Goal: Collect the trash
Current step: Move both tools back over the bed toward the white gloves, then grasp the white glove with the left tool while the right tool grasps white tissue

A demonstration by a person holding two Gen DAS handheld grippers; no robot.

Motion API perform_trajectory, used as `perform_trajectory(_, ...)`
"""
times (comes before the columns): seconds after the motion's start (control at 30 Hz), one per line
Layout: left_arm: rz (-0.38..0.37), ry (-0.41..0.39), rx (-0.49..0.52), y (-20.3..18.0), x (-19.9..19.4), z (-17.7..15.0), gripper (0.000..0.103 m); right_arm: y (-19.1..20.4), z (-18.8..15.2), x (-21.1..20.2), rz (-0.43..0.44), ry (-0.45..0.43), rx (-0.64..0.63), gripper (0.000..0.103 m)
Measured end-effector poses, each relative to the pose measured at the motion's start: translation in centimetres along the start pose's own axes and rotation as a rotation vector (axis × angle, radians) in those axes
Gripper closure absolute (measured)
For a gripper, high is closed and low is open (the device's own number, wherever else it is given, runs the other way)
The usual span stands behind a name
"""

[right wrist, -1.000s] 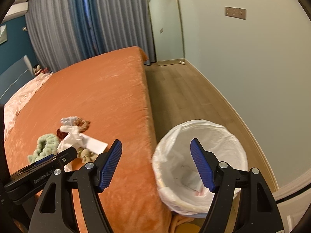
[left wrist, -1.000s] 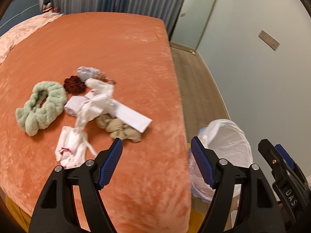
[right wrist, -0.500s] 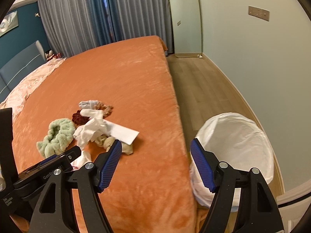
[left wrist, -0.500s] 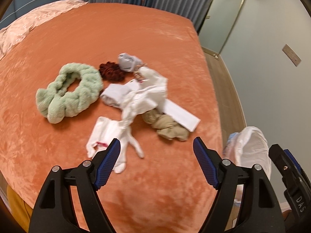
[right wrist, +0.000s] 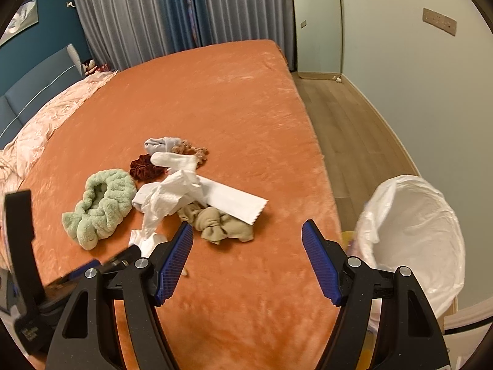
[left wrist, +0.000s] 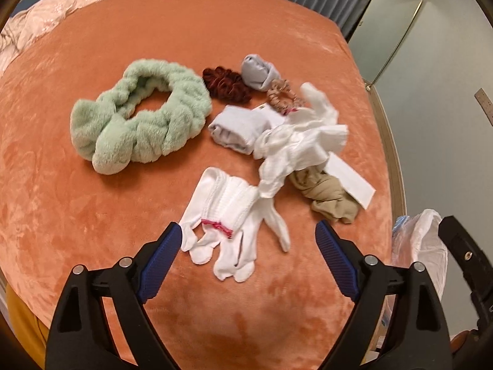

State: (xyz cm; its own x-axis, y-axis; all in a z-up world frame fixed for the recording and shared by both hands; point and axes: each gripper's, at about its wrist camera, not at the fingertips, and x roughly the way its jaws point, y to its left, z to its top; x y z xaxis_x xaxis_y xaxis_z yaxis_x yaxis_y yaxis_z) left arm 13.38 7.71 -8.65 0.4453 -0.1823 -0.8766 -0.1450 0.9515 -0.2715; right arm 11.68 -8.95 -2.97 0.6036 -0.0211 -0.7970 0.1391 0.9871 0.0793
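A pile of items lies on the orange bed [left wrist: 154, 24]: white gloves [left wrist: 228, 215], crumpled white tissue [left wrist: 295, 151], a white paper strip [left wrist: 351, 182], a beige stocking [left wrist: 326, 197], a folded white cloth [left wrist: 237, 129], a green fluffy headband [left wrist: 138, 117] and scrunchies [left wrist: 228, 84]. My left gripper [left wrist: 248, 256] is open and empty, just above the gloves. My right gripper [right wrist: 246, 259] is open and empty over the bed's near edge, right of the stocking [right wrist: 215, 222]. The bin with a white bag [right wrist: 413, 228] stands on the floor to the right.
The bin's bag [left wrist: 422, 246] also shows at the left wrist view's right edge. A pink quilt [right wrist: 46, 114] covers the bed's far left. Curtains [right wrist: 185, 9], a mirror [right wrist: 317, 21] and wooden floor [right wrist: 348, 132] lie beyond.
Both grippers have swung left from the bin toward the pile. The left gripper has come closer, with the gloves now between its fingers' line. Both stay open.
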Motion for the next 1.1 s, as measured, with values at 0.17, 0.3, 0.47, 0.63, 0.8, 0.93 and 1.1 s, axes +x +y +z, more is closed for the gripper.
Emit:
perform_trajectory(0.17,-0.023,0.098,-0.035,1.5,3.4,0.2,0.019,1.3,0.4,2.0,0.019,0.024,0.005,0.033)
perform_trajectory(0.3,-0.031,0.153,-0.07,2.5,5.8,0.1,0.019,2.7,0.8,3.8,0.032,0.045,0.0,0.033)
perform_trajectory(0.47,-0.032,0.164,-0.068,2.9,7.3,0.3,0.023,4.5,1.5,6.3,0.058,0.076,-0.007,0.033)
perform_trajectory(0.63,-0.024,0.149,-0.077,3.3,7.5,0.7,0.048,6.2,2.1,8.9,0.094,0.102,0.005,0.033)
perform_trajectory(0.8,-0.014,0.139,-0.063,4.2,7.1,1.2,0.08,7.6,2.2,11.5,0.108,0.135,0.009,0.037)
perform_trajectory(0.93,-0.019,0.125,-0.077,5.0,6.1,1.6,0.083,8.5,2.2,13.1,0.115,0.156,-0.003,0.056)
perform_trajectory(1.1,-0.01,0.091,-0.079,5.4,4.5,2.3,0.084,8.3,1.6,13.8,0.142,0.187,0.006,0.099)
